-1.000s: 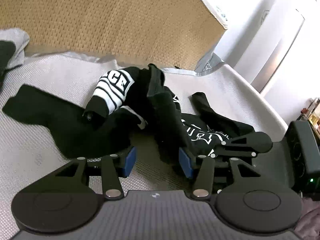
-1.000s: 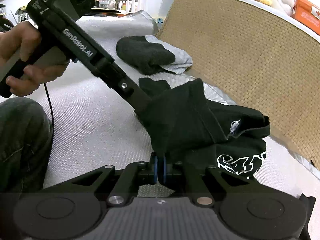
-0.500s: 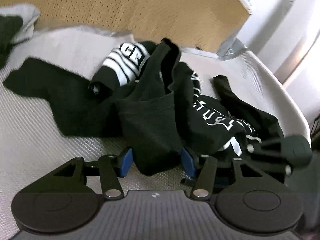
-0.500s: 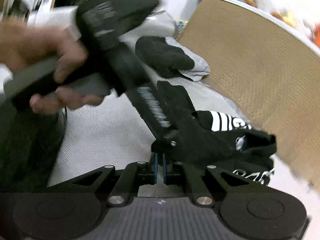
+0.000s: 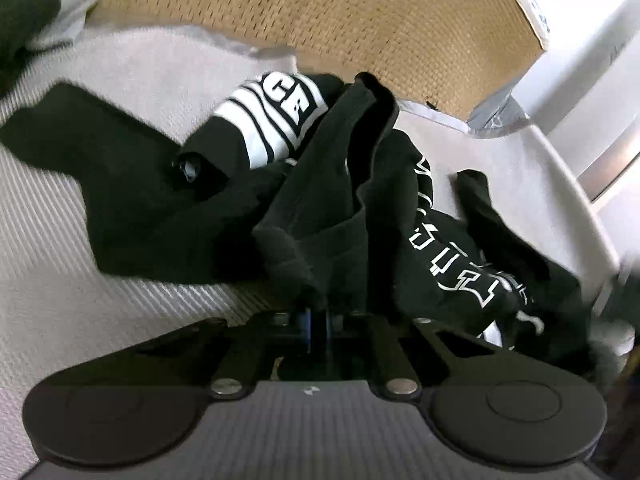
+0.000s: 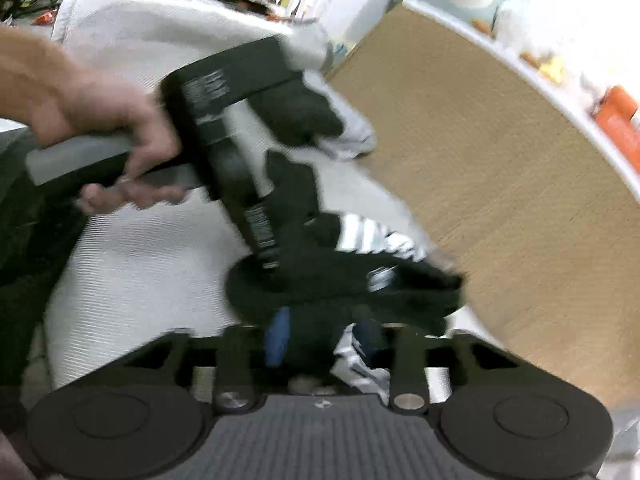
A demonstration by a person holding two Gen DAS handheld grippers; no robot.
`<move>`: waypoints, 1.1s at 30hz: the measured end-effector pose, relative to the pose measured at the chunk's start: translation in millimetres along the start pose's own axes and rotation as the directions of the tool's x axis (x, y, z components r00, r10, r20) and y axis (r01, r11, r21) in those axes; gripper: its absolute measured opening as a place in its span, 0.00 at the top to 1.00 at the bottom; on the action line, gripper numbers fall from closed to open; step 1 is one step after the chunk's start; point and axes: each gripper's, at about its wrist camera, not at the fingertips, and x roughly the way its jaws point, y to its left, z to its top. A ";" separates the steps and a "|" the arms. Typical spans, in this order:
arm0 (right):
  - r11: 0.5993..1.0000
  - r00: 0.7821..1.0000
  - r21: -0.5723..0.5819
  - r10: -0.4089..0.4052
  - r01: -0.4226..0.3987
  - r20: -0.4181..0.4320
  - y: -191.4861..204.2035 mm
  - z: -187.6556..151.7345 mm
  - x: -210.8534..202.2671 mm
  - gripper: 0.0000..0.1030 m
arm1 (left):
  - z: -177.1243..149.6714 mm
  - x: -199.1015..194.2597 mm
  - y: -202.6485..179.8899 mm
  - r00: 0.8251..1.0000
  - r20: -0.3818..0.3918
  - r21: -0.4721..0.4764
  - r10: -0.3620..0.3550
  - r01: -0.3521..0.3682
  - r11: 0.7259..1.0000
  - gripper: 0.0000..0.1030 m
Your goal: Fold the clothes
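Note:
A crumpled black garment (image 5: 320, 208) with a white striped sleeve (image 5: 272, 120) and white lettering lies on the pale woven mat (image 5: 80, 300). My left gripper (image 5: 318, 320) is shut on a fold of its black cloth, which bunches up right in front of the pads. In the blurred right wrist view, my right gripper (image 6: 324, 336) has its jaws opening. Black cloth (image 6: 340, 280) still lies between the blue pads (image 6: 278, 340), which stand apart from it. A hand (image 6: 100, 112) holds the left tool's handle (image 6: 224, 128) just beyond.
A tan woven panel (image 5: 360, 20) stands along the far side of the mat. A folded black and grey garment (image 5: 36, 12) lies at the mat's far left corner. A white unit (image 5: 580, 80) stands to the right. A dark trouser leg (image 6: 24, 240) is at the near left.
My left jaws closed onto a fold of the black garment after moving down to it. My right jaws, shut on the cloth before, have sprung apart. The hand with the left tool came closer.

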 end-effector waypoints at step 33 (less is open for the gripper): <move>0.858 0.837 0.129 0.513 -0.496 -0.190 -158.3 57.3 272.8 0.69 | -0.7 -67.2 84.3 0.964 0.095 -0.072 0.250 -0.243 0.967 0.93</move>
